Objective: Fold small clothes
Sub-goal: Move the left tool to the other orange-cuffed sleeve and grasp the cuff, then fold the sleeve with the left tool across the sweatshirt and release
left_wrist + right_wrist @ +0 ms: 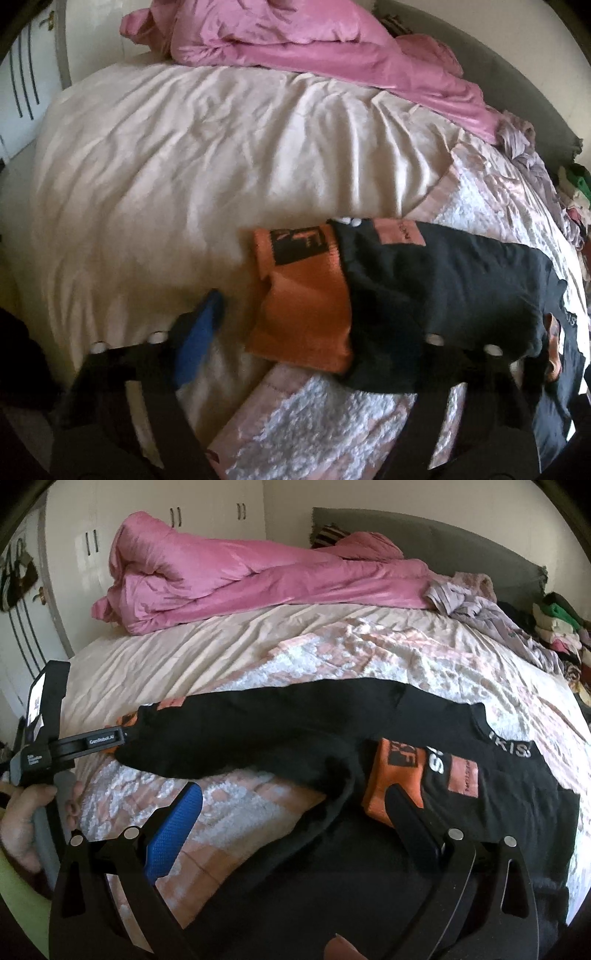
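A small black garment [436, 295] with an orange waistband part [303, 306] lies on the bed. In the left wrist view my left gripper [314, 332] is open, its fingers spread either side of the orange and black cloth; the right finger is hidden against the black cloth. In the right wrist view the same black garment [280, 731] stretches across the patterned blanket, with an orange band [395, 779] near my right gripper [295, 812], which is open above the cloth. The left gripper [110, 738] shows at the garment's left end, touching it.
A pink duvet [240, 576] is heaped at the far side of the bed. A patterned pink-white blanket [369, 653] covers the near bed, cream sheet [184, 166] beyond. A clothes pile [557, 627] sits at the right, wardrobe doors [207, 517] behind.
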Demonstrator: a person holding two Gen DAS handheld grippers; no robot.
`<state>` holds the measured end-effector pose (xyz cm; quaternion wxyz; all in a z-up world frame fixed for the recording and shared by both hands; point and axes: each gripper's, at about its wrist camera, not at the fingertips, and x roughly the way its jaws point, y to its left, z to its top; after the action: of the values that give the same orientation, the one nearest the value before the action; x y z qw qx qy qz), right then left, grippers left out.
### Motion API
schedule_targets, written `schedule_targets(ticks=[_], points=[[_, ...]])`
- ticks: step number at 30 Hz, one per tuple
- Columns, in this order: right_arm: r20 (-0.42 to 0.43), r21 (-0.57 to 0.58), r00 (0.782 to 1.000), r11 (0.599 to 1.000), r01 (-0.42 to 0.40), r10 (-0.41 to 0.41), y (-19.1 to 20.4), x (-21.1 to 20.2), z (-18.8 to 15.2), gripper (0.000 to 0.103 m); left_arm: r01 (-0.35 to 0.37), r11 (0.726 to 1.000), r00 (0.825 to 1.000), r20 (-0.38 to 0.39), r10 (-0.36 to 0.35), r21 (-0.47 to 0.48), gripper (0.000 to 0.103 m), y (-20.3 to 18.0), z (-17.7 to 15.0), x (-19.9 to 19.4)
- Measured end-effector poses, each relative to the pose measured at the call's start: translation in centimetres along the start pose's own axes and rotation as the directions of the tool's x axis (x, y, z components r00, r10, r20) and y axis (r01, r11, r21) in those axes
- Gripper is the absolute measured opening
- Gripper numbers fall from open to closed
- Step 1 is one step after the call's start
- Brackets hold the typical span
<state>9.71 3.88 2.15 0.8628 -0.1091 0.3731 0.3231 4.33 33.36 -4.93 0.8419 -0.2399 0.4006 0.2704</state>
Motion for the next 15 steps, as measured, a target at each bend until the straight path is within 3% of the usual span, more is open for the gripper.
schedule_targets(ticks=[1, 5, 8, 12, 15], points=[[0.006, 0.018, 1.000, 1.000, 0.002, -0.002, -0.4, -0.1, -0.1, 0.099, 0.011, 1.000, 1.000, 0.000, -0.011, 0.004, 0.049, -0.1, 0.1, 0.1], [0.017, 0.076, 1.000, 0.997, -0.006, 0.005, -1.9, -0.6, -0.3, 0.099, 0.020, 0.999, 1.000, 0.018, -0.021, 0.040, 0.027, -1.0, 0.1, 0.2], [0.021, 0.106, 1.000, 0.994, 0.002, -0.004, -3.0, -1.0, -0.5, 0.099, 0.055, 0.997, 0.998, 0.037, -0.057, 0.055, 0.016, -1.4, 0.1, -0.2], [0.035, 0.160, 0.999, 0.987, 0.002, -0.008, -4.8, -1.8, -0.9, 0.099, 0.131, 0.990, 0.987, 0.087, -0.135, 0.055, 0.013, -2.0, 0.4, -2.2], [0.049, 0.197, 0.999, 0.980, 0.006, -0.016, -6.2, -2.8, -1.3, 0.099, 0.207, 0.975, 0.968, 0.124, -0.216, 0.080, 0.013, -3.5, 0.8, -4.7]])
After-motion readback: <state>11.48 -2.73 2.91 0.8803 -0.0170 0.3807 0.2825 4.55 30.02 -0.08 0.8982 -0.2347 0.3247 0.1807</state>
